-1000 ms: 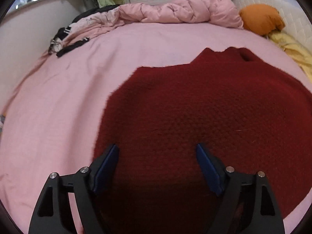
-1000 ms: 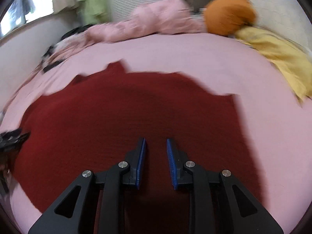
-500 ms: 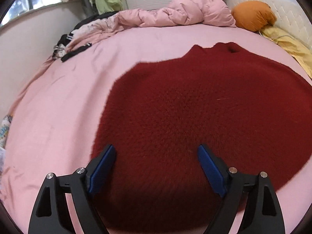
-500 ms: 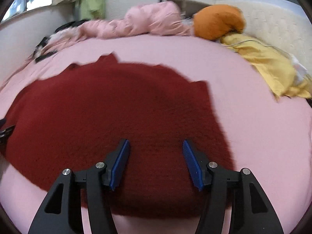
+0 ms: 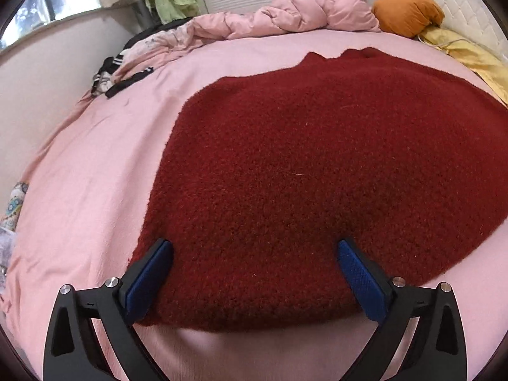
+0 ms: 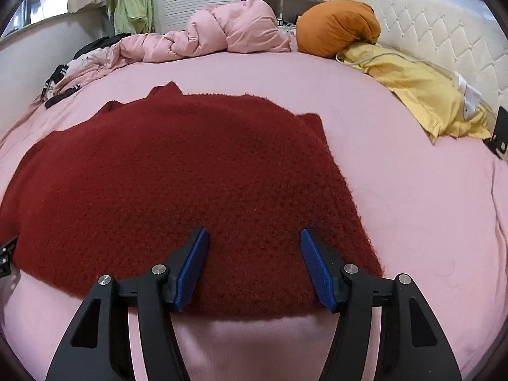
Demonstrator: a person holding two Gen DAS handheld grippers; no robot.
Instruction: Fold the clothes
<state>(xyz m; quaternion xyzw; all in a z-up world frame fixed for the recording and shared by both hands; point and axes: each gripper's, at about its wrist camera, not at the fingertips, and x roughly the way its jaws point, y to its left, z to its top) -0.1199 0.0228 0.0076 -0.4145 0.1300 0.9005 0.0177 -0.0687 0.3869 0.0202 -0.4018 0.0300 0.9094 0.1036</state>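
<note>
Sweater (image 5: 317,165) is my landmark: a dark red, fuzzy knit lying flat on the pink bed sheet (image 5: 89,171), its collar end toward the headboard and its near hem just under both tools. My left tool (image 5: 254,273) hovers over the hem's left corner with its jaws spread very wide, having just been opening, and nothing is pinched between the blue pads (image 5: 149,279). My right tool (image 6: 254,263) sits over the hem nearer the sweater's right edge, jaws about half apart and likewise just opened, also holding nothing. I judge the step ahead to be taking the hem for a fold toward the collar; to do it well I should catch both layers close to each corner and lift evenly so the edge stays straight. The knit looks thick, nubbly and soft, likely to stretch if tugged. Whether the sleeves are tucked underneath I cannot tell. Beyond the sweater's collar lie a puffy pink duvet (image 6: 228,31) and an orange cushion (image 6: 336,28).
</note>
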